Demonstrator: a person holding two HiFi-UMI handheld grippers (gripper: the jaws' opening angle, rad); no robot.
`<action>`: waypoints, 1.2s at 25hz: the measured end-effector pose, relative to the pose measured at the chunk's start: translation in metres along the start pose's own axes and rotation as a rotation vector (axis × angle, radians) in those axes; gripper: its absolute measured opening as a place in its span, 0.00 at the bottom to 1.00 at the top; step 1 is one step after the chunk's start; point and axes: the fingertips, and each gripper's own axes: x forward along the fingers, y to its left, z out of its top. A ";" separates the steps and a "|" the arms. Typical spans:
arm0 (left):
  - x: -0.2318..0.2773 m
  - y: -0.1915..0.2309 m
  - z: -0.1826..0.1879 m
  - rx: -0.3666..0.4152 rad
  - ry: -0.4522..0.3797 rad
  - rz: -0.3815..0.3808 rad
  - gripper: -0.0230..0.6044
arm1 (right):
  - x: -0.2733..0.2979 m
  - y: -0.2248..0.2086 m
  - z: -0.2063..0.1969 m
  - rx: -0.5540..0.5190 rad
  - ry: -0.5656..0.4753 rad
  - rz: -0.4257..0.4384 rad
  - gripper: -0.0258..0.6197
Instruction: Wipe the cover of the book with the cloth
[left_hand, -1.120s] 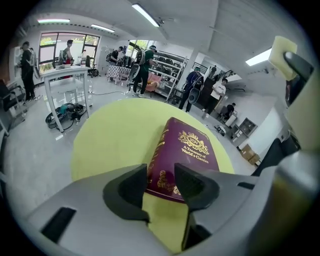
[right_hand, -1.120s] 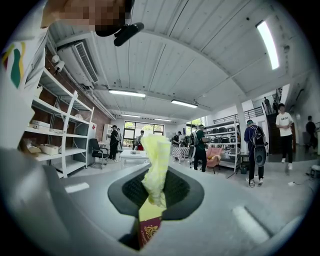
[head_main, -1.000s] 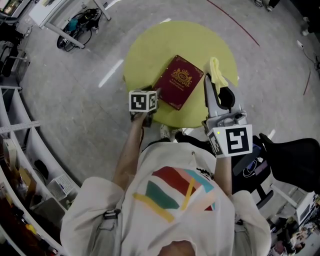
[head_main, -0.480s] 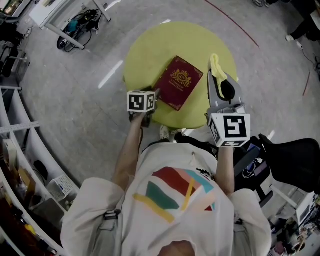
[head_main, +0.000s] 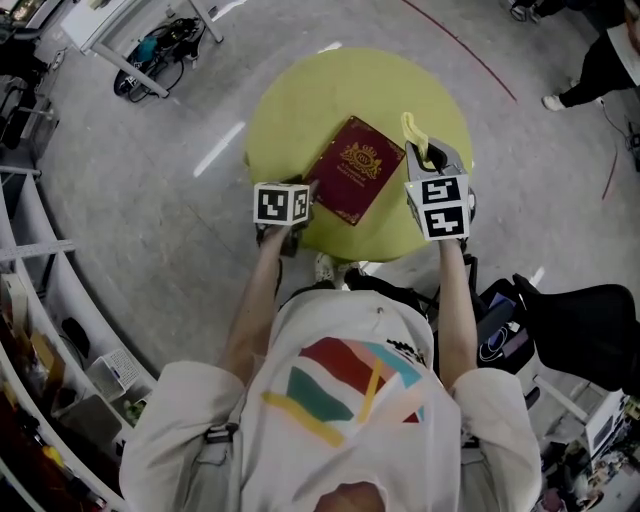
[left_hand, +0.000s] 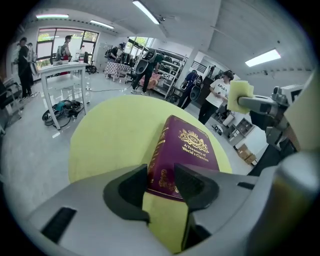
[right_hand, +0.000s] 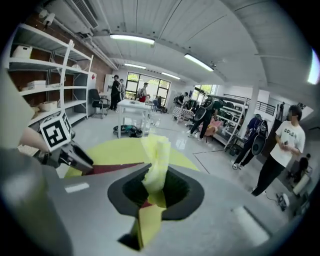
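A maroon book (head_main: 355, 168) with gold print lies flat on the round yellow table (head_main: 300, 110). My left gripper (head_main: 306, 192) is at the book's near left corner. In the left gripper view that corner of the book (left_hand: 187, 150) sits between the two pads, which close on it at the spine side. My right gripper (head_main: 426, 152) hovers over the table's right side, just right of the book, shut on a folded yellow cloth (head_main: 411, 127). In the right gripper view the cloth (right_hand: 157, 155) stands up out of the jaws and hangs below them.
A black chair (head_main: 580, 320) stands to the lower right of the table. Shelving (head_main: 30, 250) runs along the left, and a white table (head_main: 110, 40) with cables under it is at the top left. A person's legs (head_main: 600, 60) show at the top right.
My right gripper has moved up and left with the cloth, from beyond the table's right edge to just beside the book. The left gripper and the book have stayed put.
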 end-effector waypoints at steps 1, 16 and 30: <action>0.000 0.000 0.001 -0.002 0.003 -0.002 0.31 | 0.008 -0.001 -0.007 -0.015 0.032 0.003 0.09; 0.001 0.000 -0.002 -0.004 0.003 0.014 0.31 | 0.082 0.006 -0.105 -0.136 0.405 0.067 0.09; 0.003 -0.001 -0.002 -0.005 0.004 0.014 0.31 | 0.109 0.006 -0.111 -0.200 0.487 0.093 0.09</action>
